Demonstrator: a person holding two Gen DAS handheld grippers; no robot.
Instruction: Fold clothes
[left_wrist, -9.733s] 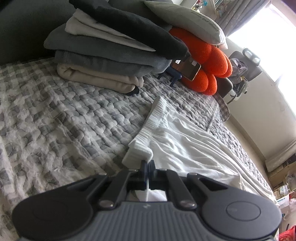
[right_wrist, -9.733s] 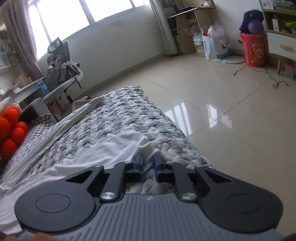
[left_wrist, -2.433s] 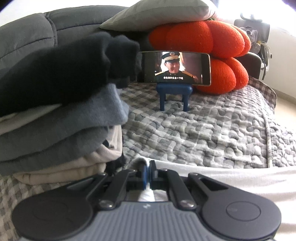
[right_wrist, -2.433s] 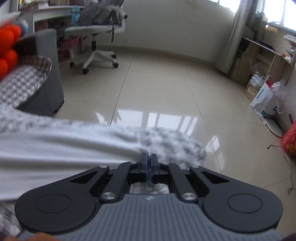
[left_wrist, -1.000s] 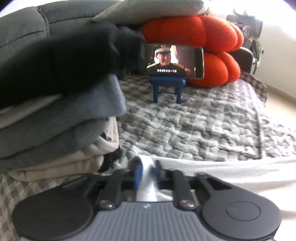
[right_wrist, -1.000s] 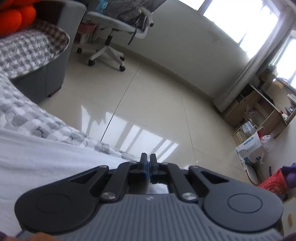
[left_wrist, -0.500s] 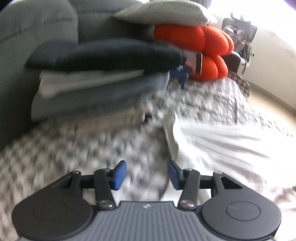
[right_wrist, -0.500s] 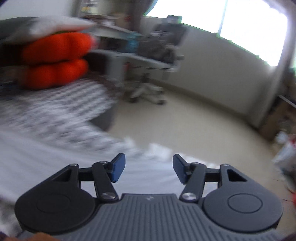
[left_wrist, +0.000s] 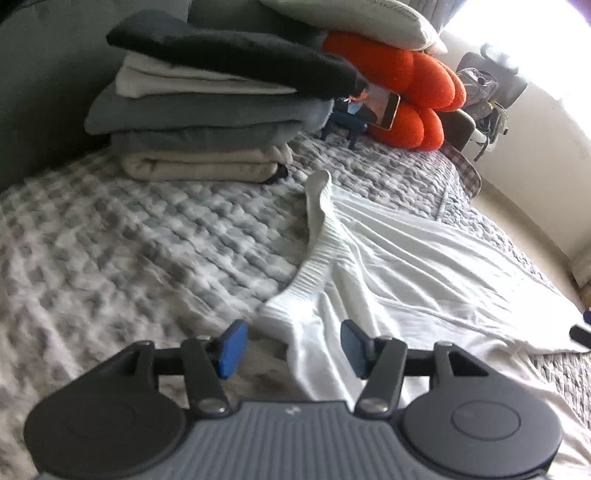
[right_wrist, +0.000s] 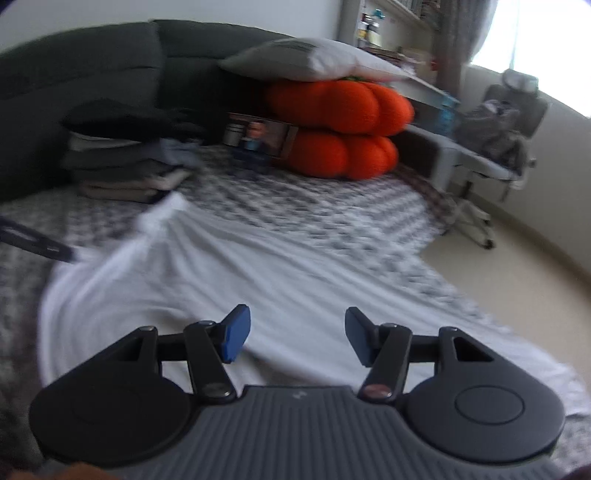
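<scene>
White trousers (left_wrist: 406, 266) lie spread flat on the grey-and-white checked bed cover (left_wrist: 140, 251), filling the lower right of my left wrist view, with the ribbed waistband (left_wrist: 317, 236) running from the frame's middle down toward my left gripper (left_wrist: 291, 347). In my right wrist view the same garment (right_wrist: 266, 280) crosses the middle of the frame, blurred. My left jaws have just been opening and stand apart, holding nothing; the lower end of the waistband shows in the gap between the blue pads (left_wrist: 231, 349), but they do not press on it. My right gripper (right_wrist: 297, 339) has also just let its jaws open wide, and it hangs over the white cloth with nothing gripped. A stack of folded clothes (left_wrist: 207, 110), dark on top and beige at the bottom, sits in the upper left of the left view, just beyond the top end of the waistband. To its right a phone (left_wrist: 384, 109) rests on a small blue stand (left_wrist: 343, 125) in front of an orange cushion (left_wrist: 413, 92), with a pale pillow (left_wrist: 354, 16) on top. An office chair (right_wrist: 502, 125) stands at the far right of the right view.
</scene>
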